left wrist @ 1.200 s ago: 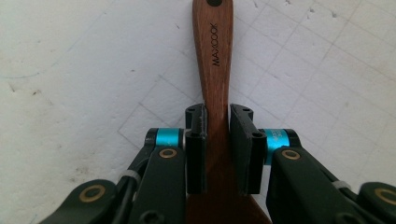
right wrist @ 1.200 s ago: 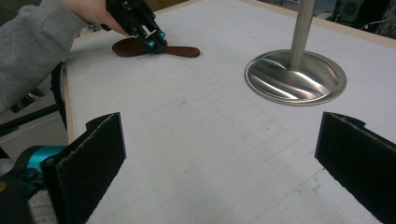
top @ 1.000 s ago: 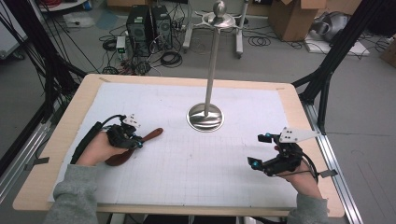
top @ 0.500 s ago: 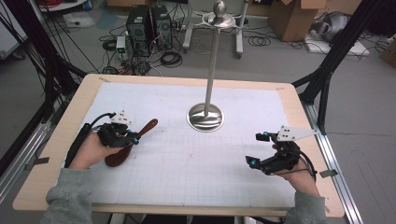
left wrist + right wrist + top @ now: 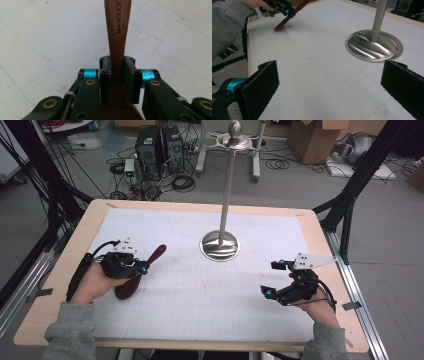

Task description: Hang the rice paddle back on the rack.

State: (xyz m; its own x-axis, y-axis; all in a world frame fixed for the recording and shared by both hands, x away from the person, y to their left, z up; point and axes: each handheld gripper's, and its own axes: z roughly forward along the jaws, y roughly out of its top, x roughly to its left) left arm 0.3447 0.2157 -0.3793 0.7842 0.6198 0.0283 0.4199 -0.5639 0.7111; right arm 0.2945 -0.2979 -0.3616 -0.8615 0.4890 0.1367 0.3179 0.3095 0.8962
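Observation:
A dark wooden spoon (image 5: 156,253) is clamped by its handle in my left gripper (image 5: 142,267) at the table's left. Its bowl sits under the hand, and the handle points toward the table's middle. In the left gripper view the handle (image 5: 117,25), marked MAXCOOK, runs straight up between the pads, which press on both its sides; my left gripper (image 5: 117,62) is shut on it. From the right gripper view the spoon (image 5: 284,22) hangs tilted, its handle end low over the mat. My right gripper (image 5: 272,279) rests at the right, jaws wide open (image 5: 332,87) and empty.
A steel stand (image 5: 227,185) rises from a round base (image 5: 220,245) at the table's middle back; that base (image 5: 374,46) lies just ahead of the right gripper. A white gridded mat (image 5: 200,300) covers the wooden table (image 5: 60,270). Black frame posts flank the table.
My left gripper has risen a little and drifted left with the spoon, whose handle now sits higher in the high view. The right hand has stayed put.

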